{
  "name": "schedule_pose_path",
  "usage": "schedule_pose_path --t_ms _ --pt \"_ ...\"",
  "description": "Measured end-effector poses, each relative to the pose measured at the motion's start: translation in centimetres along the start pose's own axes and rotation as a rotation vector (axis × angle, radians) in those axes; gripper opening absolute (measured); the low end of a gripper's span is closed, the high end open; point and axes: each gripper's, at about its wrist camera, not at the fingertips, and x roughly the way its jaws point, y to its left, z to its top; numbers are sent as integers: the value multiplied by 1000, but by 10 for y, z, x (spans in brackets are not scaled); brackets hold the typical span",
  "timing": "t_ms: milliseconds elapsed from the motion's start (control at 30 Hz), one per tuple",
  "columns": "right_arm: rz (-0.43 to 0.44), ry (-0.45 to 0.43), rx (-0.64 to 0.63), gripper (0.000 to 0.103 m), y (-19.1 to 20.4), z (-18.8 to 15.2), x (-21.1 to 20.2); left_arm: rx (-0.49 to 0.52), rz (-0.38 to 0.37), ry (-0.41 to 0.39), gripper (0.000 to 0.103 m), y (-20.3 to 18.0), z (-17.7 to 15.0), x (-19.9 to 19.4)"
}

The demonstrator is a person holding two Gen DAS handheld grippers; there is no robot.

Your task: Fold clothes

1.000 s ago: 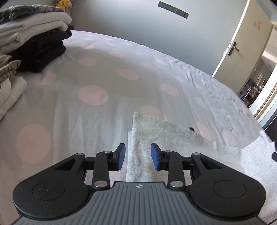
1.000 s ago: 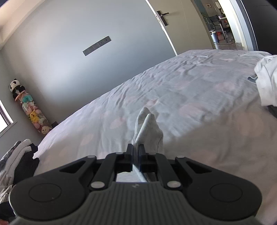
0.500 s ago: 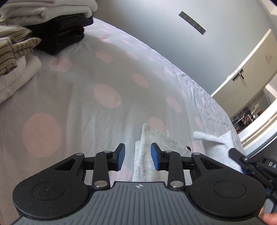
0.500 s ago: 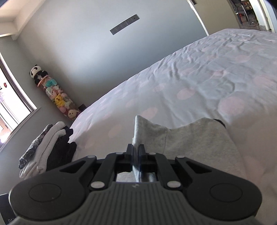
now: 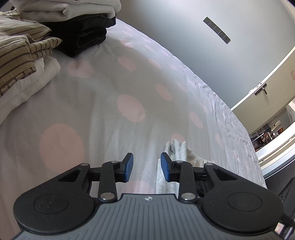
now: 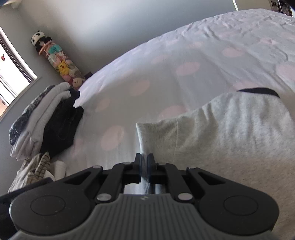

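A light grey garment [image 6: 230, 140] lies folded on the spotted bedsheet [image 6: 184, 55]. My right gripper [image 6: 144, 160] is shut on its near left edge, and the cloth rises as a pinched fold between the pads. In the left wrist view only a blurred grey corner of the garment [image 5: 179, 149] shows, just behind the right blue pad. My left gripper [image 5: 146, 164] hovers over the sheet [image 5: 92, 110] with its jaws apart and nothing between them.
Folded clothes are stacked at the left: a black pile [image 5: 83, 35] under pale ones [image 5: 64, 9], a striped garment [image 5: 20, 55] and white cloth [image 5: 31, 81]. Plush toys [image 6: 60, 62] stand in the corner by a window. A doorway [image 5: 272, 129] opens at the right.
The right gripper has carried the grey fold to the left, toward the stacked clothes, so the garment now lies doubled over. The left gripper slid left off the garment and rolled.
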Motion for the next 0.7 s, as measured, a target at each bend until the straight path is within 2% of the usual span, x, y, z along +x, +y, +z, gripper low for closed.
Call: schedule_pose_path --t_ms 100,200,267,400,600,667,700 --pt "-22 18 -24 8 3 -4 5 20 6 21 37 -3 0 1" --pt "-29 24 -39 14 7 -3 -3 34 11 33 37 -5 -1 -3" --pt "-17 10 -59 15 9 -3 -21 47 10 30 37 -7 0 -10" --pt "8 -37 -103 25 5 -5 -64 95 -4 52 37 -14 -9 -25" --pt "-63 -109 -184 27 -40 -22 -132 73 -35 151 38 -16 -33 -39" --pt "-91 -118 -200 29 -59 -32 -150 64 -44 173 44 -17 -41 -43" --pt "-100 -120 -202 34 -69 -38 -157 63 -49 180 47 -18 -44 -45"
